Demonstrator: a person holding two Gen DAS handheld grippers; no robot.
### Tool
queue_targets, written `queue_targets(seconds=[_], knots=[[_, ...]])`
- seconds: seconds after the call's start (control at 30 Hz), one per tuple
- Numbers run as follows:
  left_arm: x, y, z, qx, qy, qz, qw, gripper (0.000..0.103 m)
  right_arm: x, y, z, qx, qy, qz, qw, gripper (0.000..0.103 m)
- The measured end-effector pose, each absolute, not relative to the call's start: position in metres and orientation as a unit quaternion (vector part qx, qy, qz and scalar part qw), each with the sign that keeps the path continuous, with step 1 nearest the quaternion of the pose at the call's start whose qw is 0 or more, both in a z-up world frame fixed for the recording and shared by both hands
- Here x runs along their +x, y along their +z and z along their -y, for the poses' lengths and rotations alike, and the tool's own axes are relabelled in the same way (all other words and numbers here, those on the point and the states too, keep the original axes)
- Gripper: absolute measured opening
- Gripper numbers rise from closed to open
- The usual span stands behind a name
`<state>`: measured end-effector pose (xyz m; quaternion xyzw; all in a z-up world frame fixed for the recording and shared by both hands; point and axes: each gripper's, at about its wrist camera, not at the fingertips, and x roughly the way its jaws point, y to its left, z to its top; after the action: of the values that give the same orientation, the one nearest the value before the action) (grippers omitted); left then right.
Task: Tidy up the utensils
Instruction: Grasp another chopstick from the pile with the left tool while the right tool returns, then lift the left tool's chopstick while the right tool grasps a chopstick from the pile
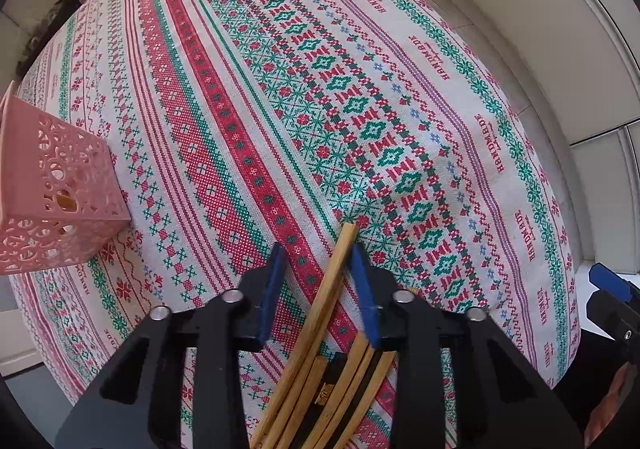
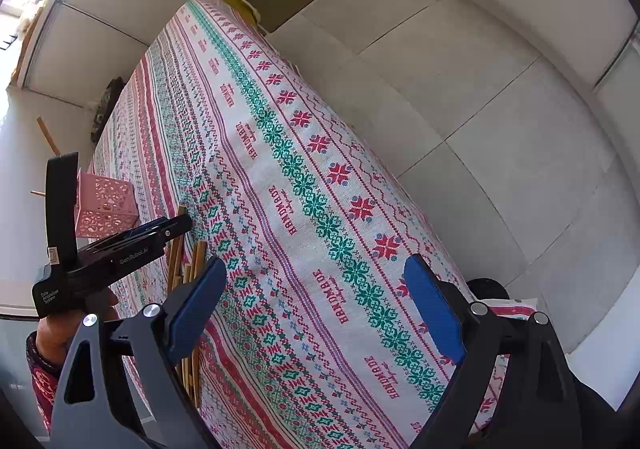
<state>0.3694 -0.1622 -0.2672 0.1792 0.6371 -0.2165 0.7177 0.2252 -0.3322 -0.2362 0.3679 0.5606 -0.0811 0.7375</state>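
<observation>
Several bamboo chopsticks (image 1: 320, 349) lie in a bundle on the patterned tablecloth (image 1: 248, 97). My left gripper (image 1: 318, 249) hangs over them, its blue pads apart, with one chopstick (image 1: 340, 261) running up between them beside the right pad. Whether it touches that pad I cannot tell. A pink lattice holder (image 1: 52, 189) stands at the left, with something wooden inside. In the right wrist view my right gripper (image 2: 316, 285) is wide open and empty above the cloth; the left gripper (image 2: 132, 245), the chopsticks (image 2: 192, 269) and the pink holder (image 2: 104, 205) sit to its left.
The table's right edge (image 2: 360, 153) drops to a pale tiled floor (image 2: 480, 109). A dark object (image 1: 48, 21) sits at the far left corner of the table. Part of the right gripper (image 1: 612, 301) shows at the right edge of the left wrist view.
</observation>
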Motion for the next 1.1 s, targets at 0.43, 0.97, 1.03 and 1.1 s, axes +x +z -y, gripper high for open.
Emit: queue_targets(seconds=[0.43, 0.97, 1.03, 1.1], knots=[[0.337, -0.242, 0.098, 0.092, -0.206, -0.618, 0.753, 0.011, 0.24, -0.244, 0.309, 0.354, -0.077, -0.573, 0.735, 0.088], [0.273, -0.167, -0.028, -0.12, -0.188, -0.541, 0.811, 0.01, 0.271, -0.219, 0.198, 0.313, 0.083, -0.519, 0.791, 0.088], [0.272, -0.165, -0.038, -0.134, -0.183, -0.537, 0.812, 0.01, 0.27, -0.223, 0.188, 0.292, 0.088, -0.526, 0.794, 0.088], [0.269, -0.163, -0.05, -0.143, -0.174, -0.531, 0.817, 0.009, 0.275, -0.23, 0.181, 0.283, 0.104, -0.553, 0.777, 0.088]])
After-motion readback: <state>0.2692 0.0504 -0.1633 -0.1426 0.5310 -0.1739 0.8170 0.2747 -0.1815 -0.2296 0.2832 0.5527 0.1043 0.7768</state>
